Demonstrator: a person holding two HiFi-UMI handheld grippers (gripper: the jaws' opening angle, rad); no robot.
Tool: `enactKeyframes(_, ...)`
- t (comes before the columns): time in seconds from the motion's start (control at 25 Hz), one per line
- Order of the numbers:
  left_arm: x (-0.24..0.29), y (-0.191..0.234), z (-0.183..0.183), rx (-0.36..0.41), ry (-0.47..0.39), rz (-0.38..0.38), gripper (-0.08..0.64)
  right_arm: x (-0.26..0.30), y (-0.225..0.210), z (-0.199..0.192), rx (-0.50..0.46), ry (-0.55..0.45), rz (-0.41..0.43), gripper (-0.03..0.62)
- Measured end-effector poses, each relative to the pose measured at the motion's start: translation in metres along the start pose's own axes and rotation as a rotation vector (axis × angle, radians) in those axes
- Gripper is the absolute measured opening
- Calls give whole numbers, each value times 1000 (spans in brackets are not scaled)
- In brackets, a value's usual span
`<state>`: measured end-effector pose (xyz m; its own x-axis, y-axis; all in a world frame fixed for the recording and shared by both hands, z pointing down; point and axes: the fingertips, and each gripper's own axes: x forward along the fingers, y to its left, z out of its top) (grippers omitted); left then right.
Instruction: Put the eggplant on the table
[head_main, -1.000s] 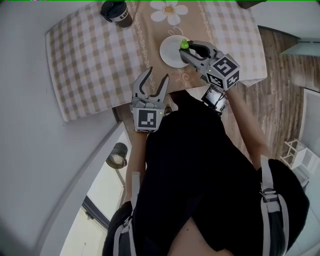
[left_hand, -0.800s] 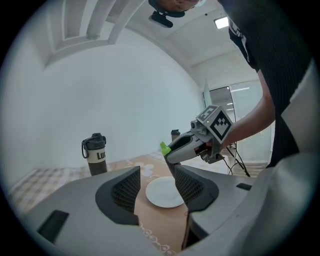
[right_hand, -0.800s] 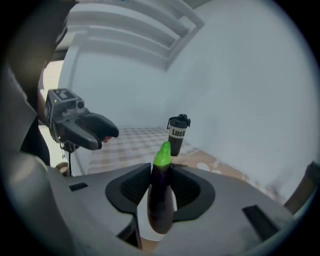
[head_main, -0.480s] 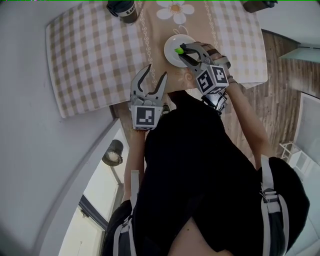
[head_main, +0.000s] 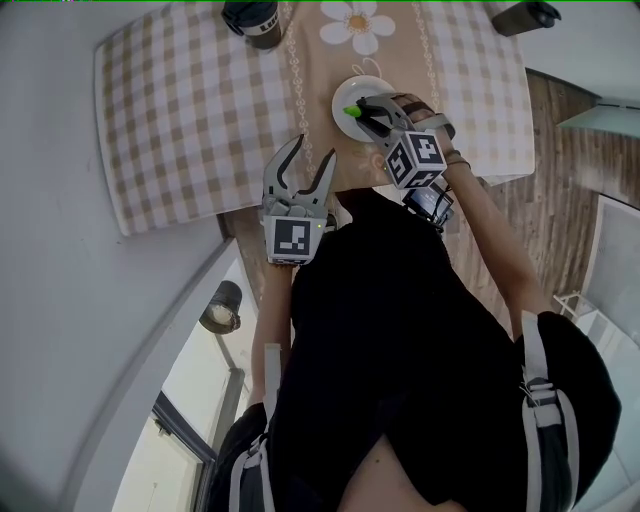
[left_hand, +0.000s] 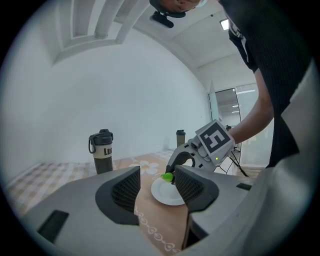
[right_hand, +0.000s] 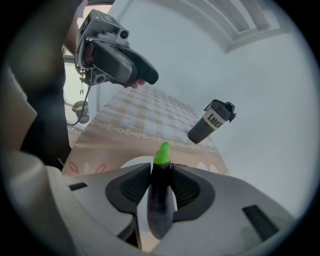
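A dark purple eggplant (right_hand: 161, 200) with a green stem (head_main: 350, 110) is clamped between the jaws of my right gripper (right_hand: 161, 182), stem pointing forward. That right gripper (head_main: 365, 110) hangs over a small white plate (head_main: 350, 92) on the tan runner of the checked table (head_main: 180, 120). The left gripper view shows the stem (left_hand: 167, 176) just above the plate (left_hand: 167, 196), with the right gripper (left_hand: 197, 152) behind it. My left gripper (head_main: 310, 155) stands open and empty over the table's near edge, left of the plate.
A dark lidded bottle (head_main: 255, 20) stands at the table's far side, by a white flower print (head_main: 358, 24) on the runner. A second dark thing (head_main: 520, 15) lies at the far right corner. Wooden floor (head_main: 520, 200) lies to the right, a wall to the left.
My right gripper has rolled and sunk toward the plate, still holding the eggplant, whose stem now points left over the plate. The left gripper has stayed where it was.
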<state>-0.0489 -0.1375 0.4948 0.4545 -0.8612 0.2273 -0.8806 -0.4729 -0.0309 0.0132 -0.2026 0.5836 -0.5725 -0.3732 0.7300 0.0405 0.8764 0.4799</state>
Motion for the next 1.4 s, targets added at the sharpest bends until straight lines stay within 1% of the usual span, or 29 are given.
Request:
enactKeyframes(0.24, 0, 2, -3, -2, 15, 9, 207, 16, 9, 0, -21, 10, 45, 132)
enactKeyframes(0.76, -4, 2, -13, 2, 40, 24, 209, 33, 20, -1, -35, 17, 98, 130)
enactKeyframes(1.16, -8, -1, -19, -2, 47, 25, 209, 35, 23, -4, -37, 18, 100, 132)
enactKeyframes(1.4, -6, 2, -16, -6, 46, 24, 209, 12, 12, -9, -4, 4, 67, 132)
